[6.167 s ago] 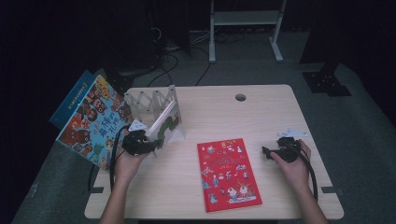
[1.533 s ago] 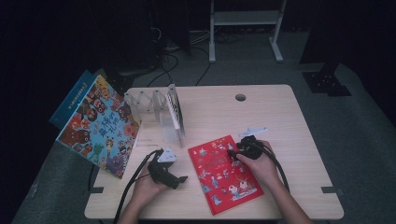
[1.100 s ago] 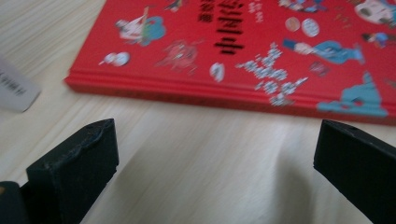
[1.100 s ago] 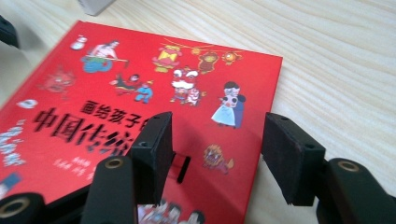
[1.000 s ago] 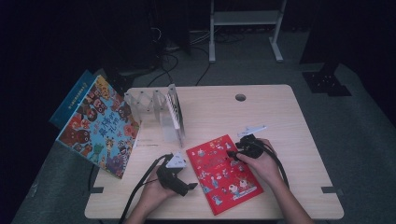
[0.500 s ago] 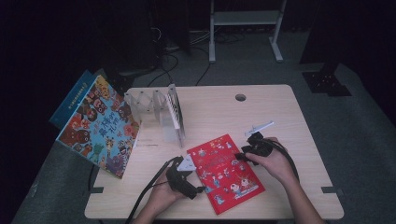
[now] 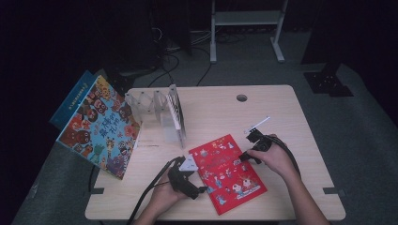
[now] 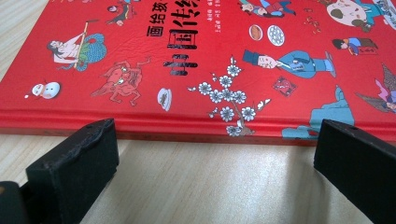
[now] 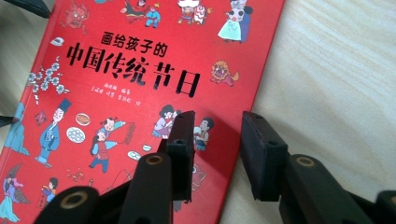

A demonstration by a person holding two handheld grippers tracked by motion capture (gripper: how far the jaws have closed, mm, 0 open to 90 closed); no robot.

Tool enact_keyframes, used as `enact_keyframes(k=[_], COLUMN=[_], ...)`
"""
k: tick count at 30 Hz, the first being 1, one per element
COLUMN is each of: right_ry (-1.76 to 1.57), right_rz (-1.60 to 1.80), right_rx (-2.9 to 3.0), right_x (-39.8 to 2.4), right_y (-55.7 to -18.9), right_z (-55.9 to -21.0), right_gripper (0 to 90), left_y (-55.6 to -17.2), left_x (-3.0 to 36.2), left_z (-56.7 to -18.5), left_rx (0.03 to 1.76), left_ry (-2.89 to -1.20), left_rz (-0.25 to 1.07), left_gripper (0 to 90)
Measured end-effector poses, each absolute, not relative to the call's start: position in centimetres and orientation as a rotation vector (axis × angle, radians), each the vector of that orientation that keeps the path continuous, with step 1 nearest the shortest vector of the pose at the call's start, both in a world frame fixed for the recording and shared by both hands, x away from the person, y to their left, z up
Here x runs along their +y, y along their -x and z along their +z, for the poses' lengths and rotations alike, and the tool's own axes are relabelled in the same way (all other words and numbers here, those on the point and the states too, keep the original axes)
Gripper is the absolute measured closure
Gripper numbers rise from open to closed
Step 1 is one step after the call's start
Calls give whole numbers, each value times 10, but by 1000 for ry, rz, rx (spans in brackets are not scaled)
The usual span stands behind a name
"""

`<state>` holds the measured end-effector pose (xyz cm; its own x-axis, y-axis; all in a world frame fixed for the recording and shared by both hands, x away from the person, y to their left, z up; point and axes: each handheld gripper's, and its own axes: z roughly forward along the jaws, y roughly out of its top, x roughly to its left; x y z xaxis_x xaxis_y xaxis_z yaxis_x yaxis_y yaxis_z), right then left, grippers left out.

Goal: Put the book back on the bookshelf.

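The red book [image 7: 227, 173] lies flat on the wooden table [image 7: 291, 112], low and just right of centre in the high view, turned at an angle. The left gripper [image 7: 202, 190] sits at the book's lower left edge, jaws wide apart and low against the spine side, nothing between them yet. The right gripper [image 7: 242, 157] rests at the book's upper right edge; its jaws have just been closing and stand part open above the cover, gripping nothing.

The risk, as I judge it, is that the book slides instead of lifting. The cover is a glossy, stiff board with a rounded spine, and the table top is smooth, so a push from one side could skate it away from the other gripper. A pinch on the cover alone could also flip the book open.

At the upper left stand a clear plastic rack [image 7: 162, 110] with thin upright dividers and a colourful picture book [image 7: 101, 126] leaning at the table's edge.
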<state>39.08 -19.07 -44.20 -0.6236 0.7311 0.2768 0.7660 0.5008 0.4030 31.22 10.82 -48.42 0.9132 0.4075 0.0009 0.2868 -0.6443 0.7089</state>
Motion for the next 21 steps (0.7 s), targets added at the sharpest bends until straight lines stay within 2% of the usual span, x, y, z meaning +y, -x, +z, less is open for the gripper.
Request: enact_keyframes(k=[15, 18, 21], right_ry=[1395, 1403, 1409], right_rz=[-659, -664, -668], right_rx=[-2632, -2587, -2501], right_x=[-185, -188, -190], right_y=[-400, -403, -408], right_z=[-444, -446, -451], right_gripper=[678, 666, 609], left_y=[-312, -312, -312], left_x=[108, 108, 108], left_z=[-484, -484, -484], left_rx=[491, 491, 490], left_ry=[-2312, -2311, -2311], left_rz=[206, 206, 206], left_gripper=[0, 0, 0])
